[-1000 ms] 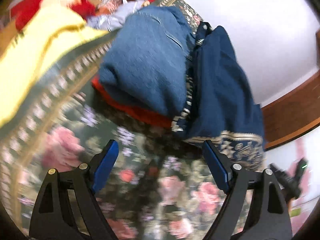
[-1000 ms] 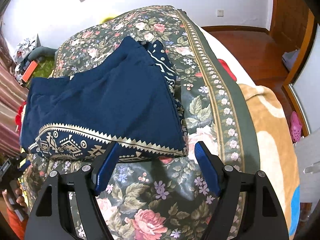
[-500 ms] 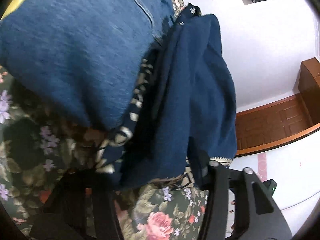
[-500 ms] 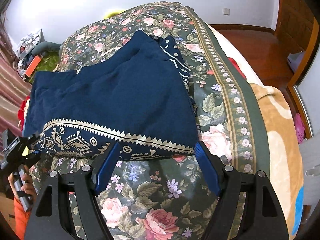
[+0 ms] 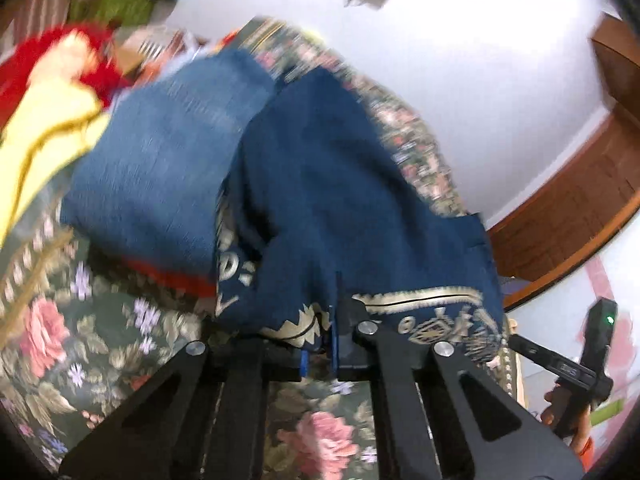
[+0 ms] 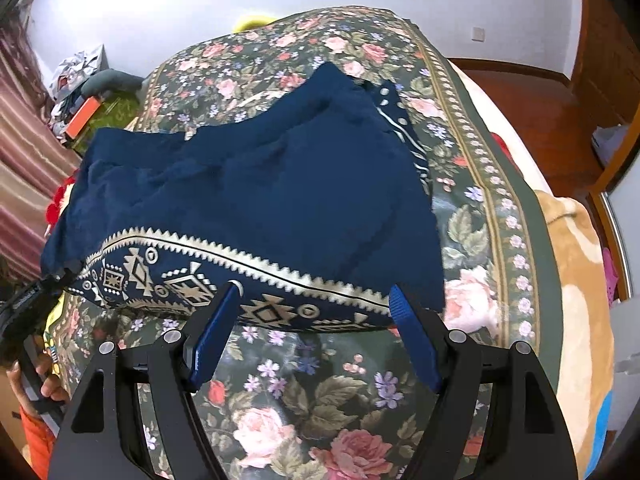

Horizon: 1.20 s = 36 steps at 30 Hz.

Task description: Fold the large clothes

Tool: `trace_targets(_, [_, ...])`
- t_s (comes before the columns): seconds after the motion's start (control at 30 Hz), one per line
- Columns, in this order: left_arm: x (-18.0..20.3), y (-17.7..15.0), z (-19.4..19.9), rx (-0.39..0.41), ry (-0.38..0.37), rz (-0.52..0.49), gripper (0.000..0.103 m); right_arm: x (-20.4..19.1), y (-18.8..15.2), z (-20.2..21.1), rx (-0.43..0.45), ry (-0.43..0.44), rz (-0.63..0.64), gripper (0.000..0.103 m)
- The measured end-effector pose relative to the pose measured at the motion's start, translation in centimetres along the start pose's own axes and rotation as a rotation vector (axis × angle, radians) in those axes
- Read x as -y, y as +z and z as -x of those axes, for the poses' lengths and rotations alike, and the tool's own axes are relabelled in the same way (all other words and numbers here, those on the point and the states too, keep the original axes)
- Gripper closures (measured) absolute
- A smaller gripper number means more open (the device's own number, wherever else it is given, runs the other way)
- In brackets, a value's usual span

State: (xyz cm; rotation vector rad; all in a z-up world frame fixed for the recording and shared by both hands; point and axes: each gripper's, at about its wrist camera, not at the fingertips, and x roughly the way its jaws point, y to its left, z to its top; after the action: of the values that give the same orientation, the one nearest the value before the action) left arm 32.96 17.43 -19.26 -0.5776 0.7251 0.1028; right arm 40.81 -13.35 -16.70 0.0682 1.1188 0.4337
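Observation:
A navy garment (image 6: 256,196) with a cream patterned hem band lies folded on the floral bedspread (image 6: 304,412). In the left wrist view my left gripper (image 5: 332,320) is shut on the hem corner of the navy garment (image 5: 344,208), which is lifted off the bed. My right gripper (image 6: 316,304) is open, its blue pads (image 6: 212,336) on either side of the near hem, which sits between them, raised slightly. The left gripper (image 6: 28,308) shows at the garment's left corner in the right wrist view.
A folded denim piece (image 5: 160,168) on something red lies left of the garment, with a yellow cloth (image 5: 44,136) beyond. A tan blanket (image 6: 580,320) hangs off the bed's right edge. Wooden floor (image 6: 532,108) and white wall lie behind; clutter sits at far left.
My left gripper closed on the garment's hem corner and lifted it. My right gripper moved forward so the near hem now lies between its open pads.

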Motion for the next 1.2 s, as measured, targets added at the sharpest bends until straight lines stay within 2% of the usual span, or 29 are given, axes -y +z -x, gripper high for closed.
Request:
trace_targets(0.13, [2.1, 0.6, 0.6, 0.057, -0.011, -0.071, 0.096, -0.4, 0.1, -0.3, -0.004, 0.01, 0.005, 0.029])
trace_targets(0.23, [0.9, 0.6, -0.4, 0.022, -0.029, -0.011, 0.094, -0.6, 0.1, -0.3, 0.0, 0.018, 0.006, 0.029])
trace_targets(0.33, [-0.5, 0.4, -1.3, 0.005, -0.062, 0.07, 0.082, -0.7, 0.3, -0.4, -0.001, 0.019, 0.006, 0.029])
trace_targets(0.47, [-1.6, 0.8, -3.3, -0.028, -0.065, 0.103, 0.082, -1.3, 0.8, -0.4, 0.003, 0.027, 0.002, 0.029])
trace_targets(0.63, [-0.7, 1.3, -2.5, 0.003, -0.022, 0.079, 0.095, -3.3, 1.5, -0.2, 0.026, 0.05, 0.033, 0.029])
trace_targets(0.73, [-0.7, 2.3, 0.0, 0.058, -0.093, 0.13, 0.098, -4.6, 2.1, -0.1, 0.036, 0.063, 0.058, 0.029])
trace_targets(0.83, [0.0, 3.7, 2.8, 0.133, -0.126, 0.14, 0.098, -6.2, 2.8, 0.3, 0.065, 0.074, 0.096, 0.029])
trace_targets(0.93, [1.4, 4.5, 5.6, 0.203, -0.127, 0.114, 0.098, -7.8, 3.6, 0.4, 0.091, 0.098, 0.122, 0.029])
trace_targets(1.0, [2.4, 4.9, 6.8, 0.237, -0.105, 0.061, 0.098, -8.9, 3.9, -0.3, 0.084, 0.11, 0.131, 0.029])
trace_targets(1.03, [2.5, 5.6, 6.5, 0.24, -0.093, 0.04, 0.098, -9.4, 3.9, -0.8, 0.073, 0.114, 0.138, 0.029])
trace_targets(1.2, [4.2, 4.8, 6.0, 0.23, -0.061, -0.058, 0.098, -12.1, 2.3, -4.5, -0.002, 0.101, 0.232, 0.027])
